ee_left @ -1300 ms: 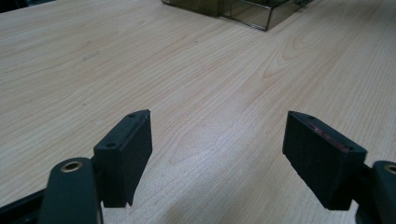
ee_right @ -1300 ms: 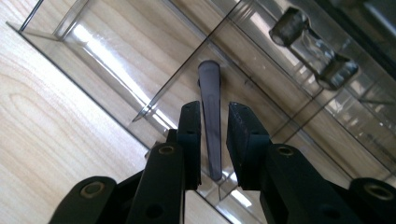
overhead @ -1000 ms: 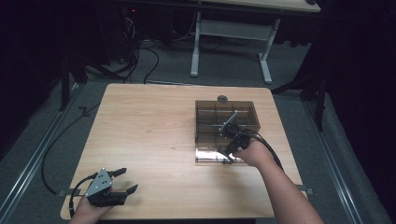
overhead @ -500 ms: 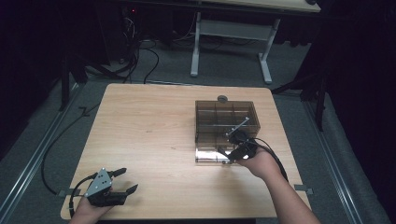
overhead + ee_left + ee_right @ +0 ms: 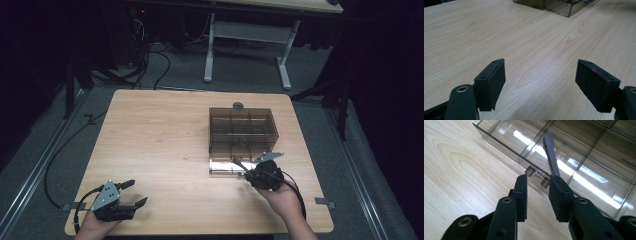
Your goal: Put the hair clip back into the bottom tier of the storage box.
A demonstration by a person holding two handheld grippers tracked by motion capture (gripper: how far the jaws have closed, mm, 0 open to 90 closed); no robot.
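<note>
The right gripper [image 5: 243, 168] sits at the near front edge of a smoky transparent compartment box [image 5: 242, 127], its jaws a little apart and straddling the box's small metal handle [image 5: 537, 176], which lies just ahead of the jaw tips. From the right gripper view I cannot tell whether the pads touch the handle's two posts; nothing looks clamped. A thin dark strip [image 5: 551, 153] rises from beside the right-hand jaw and lies across the clear panel beyond it; what it is, I cannot tell.

The likely trouble: if the jaws close off-centre, they may catch one post only and slip, or pinch the dark strip along with the handle. A pull that is not square to the box could drag the whole light box across the wooden table [image 5: 160, 145] rather than slide its panel out, since nothing holds the box down.

The box is split into a grid of compartments; those ahead of the jaws look empty, with only reflections on the plastic.

The left gripper [image 5: 130, 192] rests far from the box, jaws wide apart over bare wood.
</note>
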